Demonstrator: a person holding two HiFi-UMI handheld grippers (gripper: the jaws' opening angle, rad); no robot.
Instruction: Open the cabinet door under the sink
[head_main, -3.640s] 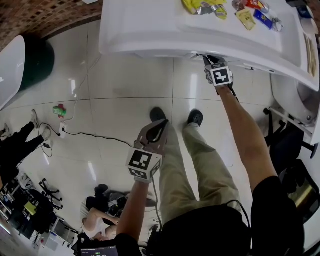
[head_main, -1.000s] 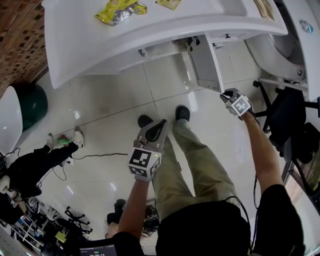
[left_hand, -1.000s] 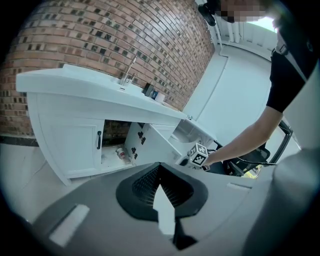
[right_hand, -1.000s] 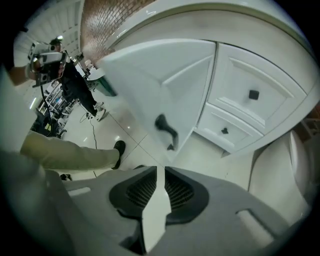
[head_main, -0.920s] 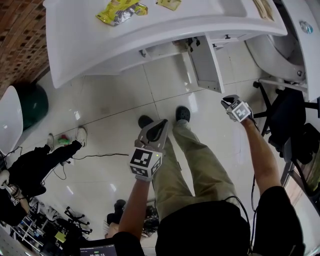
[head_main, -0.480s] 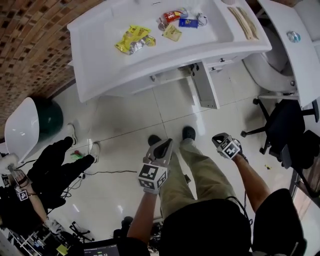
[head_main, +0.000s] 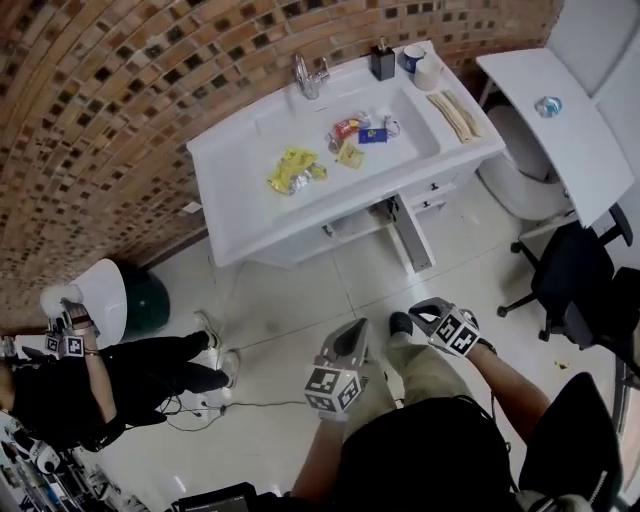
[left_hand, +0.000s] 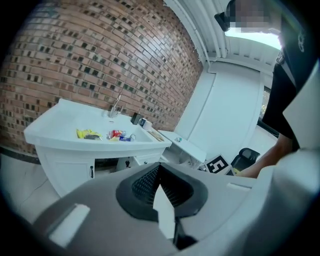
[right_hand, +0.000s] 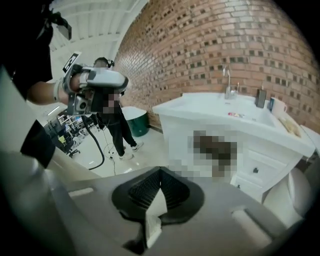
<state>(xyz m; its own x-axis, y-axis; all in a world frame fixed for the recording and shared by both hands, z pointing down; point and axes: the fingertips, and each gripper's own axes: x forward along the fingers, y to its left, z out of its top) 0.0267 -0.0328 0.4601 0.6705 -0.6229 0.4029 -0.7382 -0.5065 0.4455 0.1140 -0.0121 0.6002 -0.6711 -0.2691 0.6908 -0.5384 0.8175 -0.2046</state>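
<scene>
Head view: cabinet door under sink stands swung out toward you, edge-on. Your left gripper and right gripper sit close above your legs, well apart from door. Left gripper view: jaws pressed together, nothing between. Right gripper view: jaws likewise together, empty. Brick wall behind sink.
</scene>
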